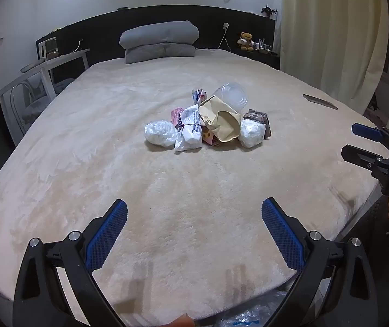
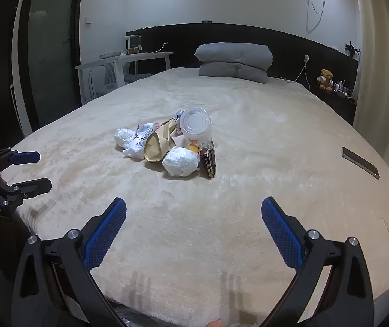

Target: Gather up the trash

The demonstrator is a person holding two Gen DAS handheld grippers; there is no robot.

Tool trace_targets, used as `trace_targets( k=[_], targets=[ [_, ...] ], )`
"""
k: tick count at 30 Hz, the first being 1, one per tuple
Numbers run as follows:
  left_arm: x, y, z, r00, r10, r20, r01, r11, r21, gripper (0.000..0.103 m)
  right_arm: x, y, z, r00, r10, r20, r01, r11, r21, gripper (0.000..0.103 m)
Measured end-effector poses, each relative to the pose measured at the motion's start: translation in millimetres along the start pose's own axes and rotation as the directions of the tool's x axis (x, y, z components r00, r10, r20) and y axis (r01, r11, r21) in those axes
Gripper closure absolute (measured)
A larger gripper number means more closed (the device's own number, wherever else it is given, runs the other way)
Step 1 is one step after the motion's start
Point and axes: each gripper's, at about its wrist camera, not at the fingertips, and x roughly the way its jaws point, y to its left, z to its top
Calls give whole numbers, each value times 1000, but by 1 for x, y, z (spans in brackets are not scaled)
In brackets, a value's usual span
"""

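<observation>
So both grippers are empty right now. The left hand-held gripper (image 1: pixel 194 215) has its fingers spread wide, same for the right hand-held gripper (image 2: pixel 194 214), and both hover over the near edge of the bed (image 1: pixel 85 163). The trash pile (image 1: pixel 208 125) sits well ahead of both, mid-bed: two white crumpled wads, a brown paper bag (image 1: pixel 221 121), a clear plastic cup (image 1: pixel 232 96) and some wrappers all leaning on each other.

My worry is that everything's stacked loose on a soft plush blanket. Grab the bag and the cup probably rolls off. The wads look squishy, so a shallow pinch could slip. There's also a phone (image 2: pixel 360 162) off to the right of the pile that isn't trash.
</observation>
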Motion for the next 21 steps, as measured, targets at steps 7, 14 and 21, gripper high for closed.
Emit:
trace_targets(
  k=[7, 14, 21],
  targets=[
    [1, -2, 1, 1000, 5, -5, -5, 1000, 8, 6, 6, 0, -2, 1000, -3, -30, 3, 1000, -8, 5],
    [-2, 11, -2, 1000, 9, -7, -9, 1000, -6, 6, 7, -1, -4, 999, 26, -36, -26, 1000, 17, 5],
    [2, 7, -2, 1000, 17, -10, -17, 1000, -7, 6, 7, 1, -5, 999, 33, -41, -33, 999, 14, 5]
  ],
)
